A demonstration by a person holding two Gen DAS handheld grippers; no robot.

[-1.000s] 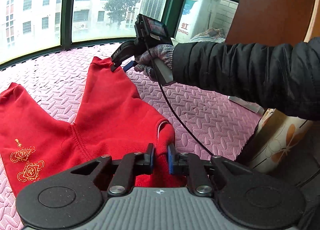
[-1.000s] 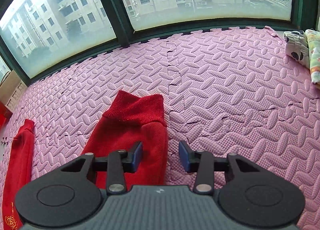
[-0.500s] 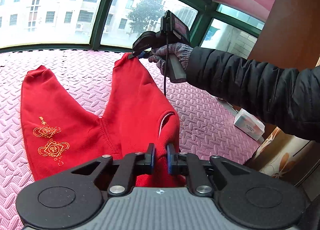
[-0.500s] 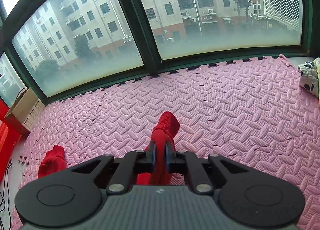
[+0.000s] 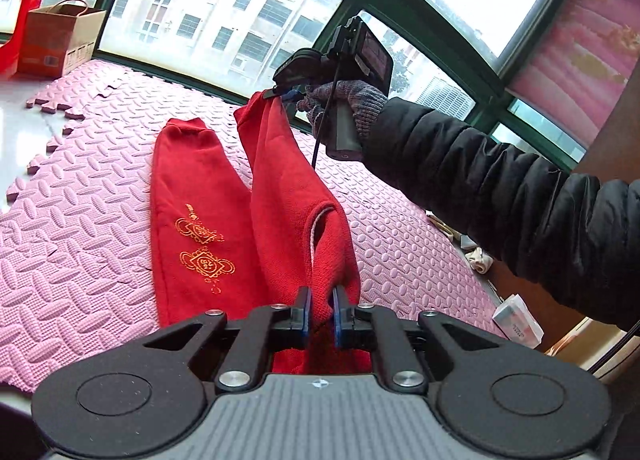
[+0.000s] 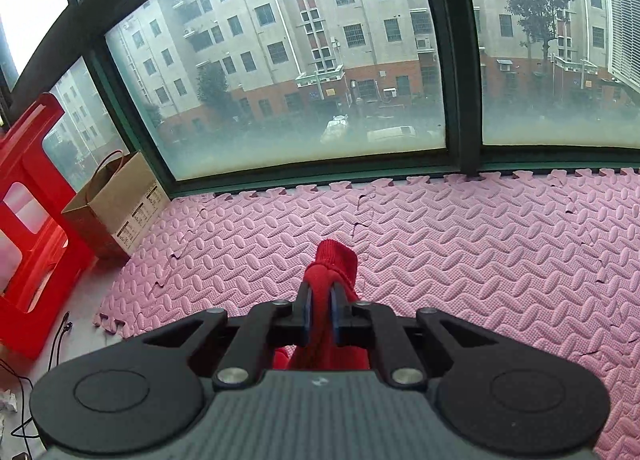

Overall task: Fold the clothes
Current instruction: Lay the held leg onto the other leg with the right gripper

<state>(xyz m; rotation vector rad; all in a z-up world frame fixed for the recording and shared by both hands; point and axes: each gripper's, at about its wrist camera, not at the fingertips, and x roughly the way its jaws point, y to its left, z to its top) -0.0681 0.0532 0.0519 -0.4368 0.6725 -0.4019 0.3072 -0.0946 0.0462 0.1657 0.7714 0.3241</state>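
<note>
Flat, overcast daylight came in through the windows (image 6: pixel 304 72), leaving the pink mat (image 5: pixel 80 200) evenly lit with only faint, soft shadows. The sky panes in the left wrist view were blown out to white, and the lower glass in the right wrist view looked hazy. Both fisheye views bent the window frames (image 6: pixel 456 60) hard toward the edges; focus stayed fairly sharp throughout.

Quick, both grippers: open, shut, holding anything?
Left gripper: shut on the waist end of the red knit trousers.
Right gripper: shut on the ribbed cuff of one trouser leg, lifted off the pink foam mat.
</note>
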